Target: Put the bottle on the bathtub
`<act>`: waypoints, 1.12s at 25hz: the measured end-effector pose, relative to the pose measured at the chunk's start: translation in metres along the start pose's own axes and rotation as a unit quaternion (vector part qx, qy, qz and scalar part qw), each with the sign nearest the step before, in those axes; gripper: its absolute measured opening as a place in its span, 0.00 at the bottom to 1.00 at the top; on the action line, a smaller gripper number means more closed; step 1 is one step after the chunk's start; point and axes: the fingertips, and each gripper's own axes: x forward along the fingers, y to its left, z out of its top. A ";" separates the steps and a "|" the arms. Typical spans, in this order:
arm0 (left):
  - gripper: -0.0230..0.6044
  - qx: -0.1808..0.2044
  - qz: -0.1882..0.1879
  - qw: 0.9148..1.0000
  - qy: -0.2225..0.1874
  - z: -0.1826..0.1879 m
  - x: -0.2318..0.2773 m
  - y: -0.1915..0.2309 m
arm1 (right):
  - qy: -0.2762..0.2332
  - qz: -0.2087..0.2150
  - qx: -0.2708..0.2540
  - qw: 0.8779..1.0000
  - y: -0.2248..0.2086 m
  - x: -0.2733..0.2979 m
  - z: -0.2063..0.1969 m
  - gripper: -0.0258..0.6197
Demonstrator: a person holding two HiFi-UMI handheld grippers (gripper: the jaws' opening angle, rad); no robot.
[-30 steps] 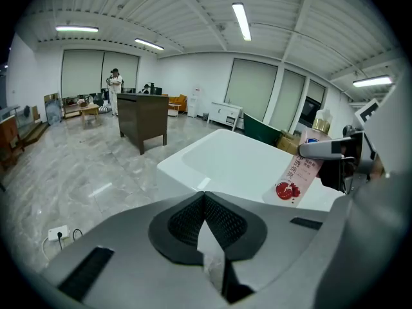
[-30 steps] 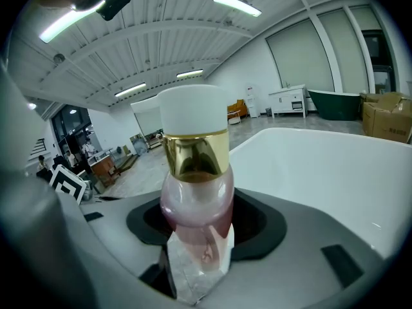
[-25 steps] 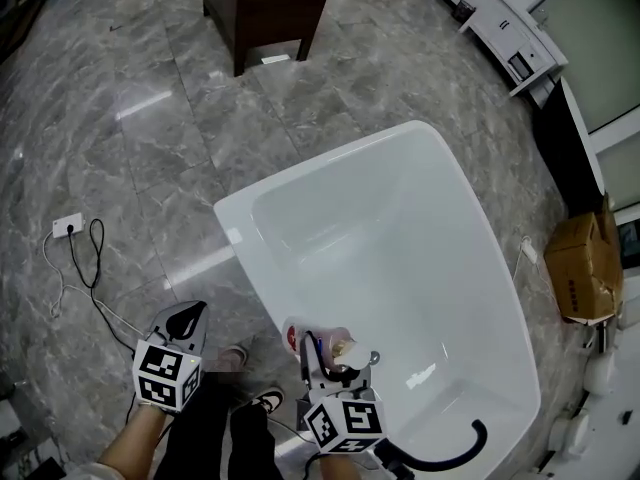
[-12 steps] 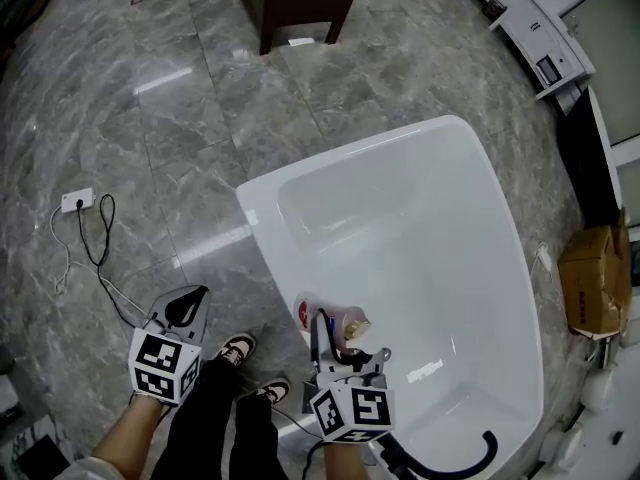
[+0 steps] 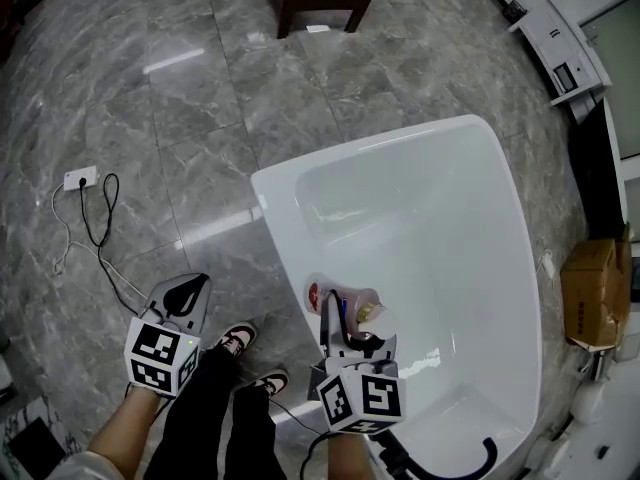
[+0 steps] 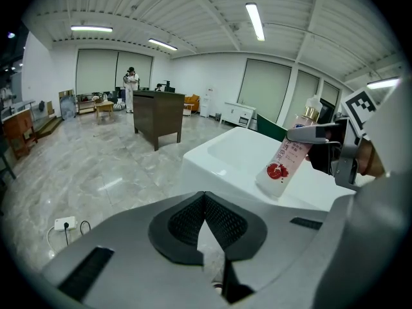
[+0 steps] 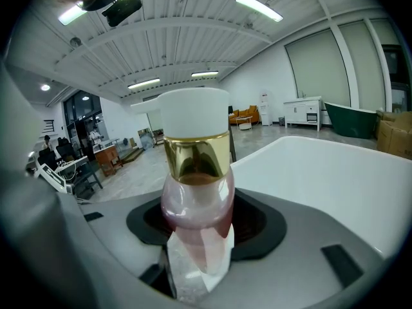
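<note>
Head view looks steeply down; gripper views look outward; all share bathtub [image 5: 380,140].

place: open showroom-like hall | cues: marble floor [image 5: 180,118], freestanding bathtub [image 5: 272,218], strip ceiling lights [image 6: 255,19], dark desk [image 6: 158,111], orange sofa [image 6: 191,100]

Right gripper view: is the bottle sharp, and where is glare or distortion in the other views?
Right gripper view: the bottle is near and slightly soft; its gold collar reflects light. Left gripper view: ceiling lamps blown white, straight lines bent. Head view: glare streaks on the marble floor.
</note>
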 end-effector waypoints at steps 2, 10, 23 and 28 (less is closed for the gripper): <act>0.06 -0.003 0.002 1.000 0.001 -0.003 0.000 0.002 | 0.006 0.002 -0.003 1.000 0.000 0.003 -0.002 0.41; 0.06 -0.016 0.008 1.000 0.000 -0.010 -0.001 0.010 | 0.018 0.000 -0.009 1.000 0.002 0.011 -0.005 0.41; 0.06 -0.030 0.013 0.999 0.000 -0.016 0.000 0.014 | 0.041 0.016 -0.030 0.999 0.005 0.014 -0.003 0.41; 0.06 -0.035 0.011 0.999 0.003 -0.021 0.002 0.013 | 0.037 0.024 -0.059 0.997 0.012 0.013 -0.005 0.41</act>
